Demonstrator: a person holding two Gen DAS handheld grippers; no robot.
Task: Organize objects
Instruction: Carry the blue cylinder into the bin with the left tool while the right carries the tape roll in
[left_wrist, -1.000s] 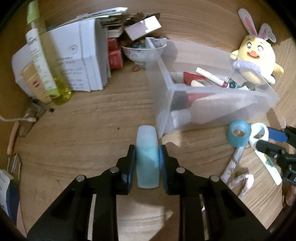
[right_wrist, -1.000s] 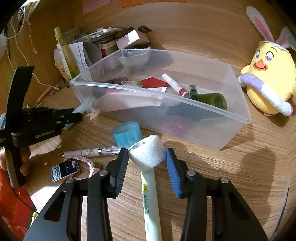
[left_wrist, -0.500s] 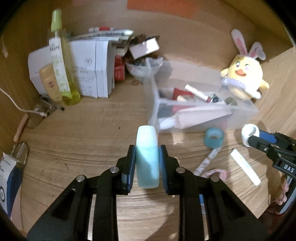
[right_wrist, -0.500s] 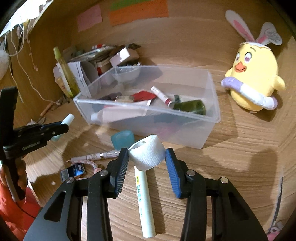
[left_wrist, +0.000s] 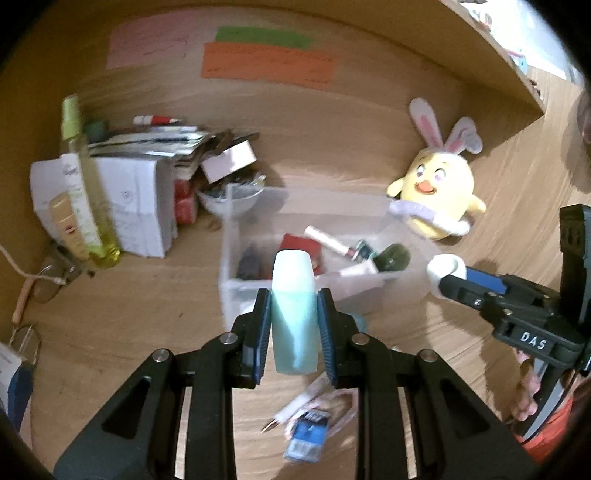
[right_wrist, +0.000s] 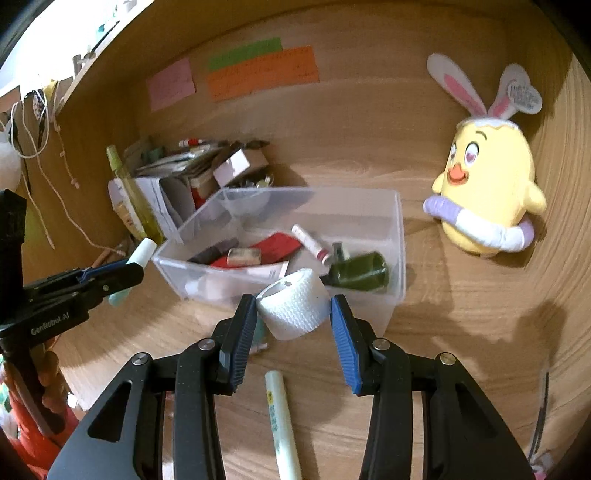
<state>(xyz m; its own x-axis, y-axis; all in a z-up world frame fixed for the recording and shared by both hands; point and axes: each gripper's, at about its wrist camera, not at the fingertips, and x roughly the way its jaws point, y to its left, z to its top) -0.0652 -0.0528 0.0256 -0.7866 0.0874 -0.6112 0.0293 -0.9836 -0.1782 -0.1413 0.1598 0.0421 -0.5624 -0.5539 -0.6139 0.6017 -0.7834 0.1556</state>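
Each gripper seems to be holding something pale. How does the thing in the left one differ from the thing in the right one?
The left gripper holds a teal bottle, slim and smooth with a whitish upper end; the right gripper holds a white tape roll, short, wide and textured, with a hollow core. The bottle runs lengthwise between its fingers; the roll sits tilted. The bottle is clamped on both sides; the roll shows a gap on its right. Both hang near the clear bin.

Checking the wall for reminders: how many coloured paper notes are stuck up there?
3: a pink note at left, a green note at top centre, an orange note just below it.
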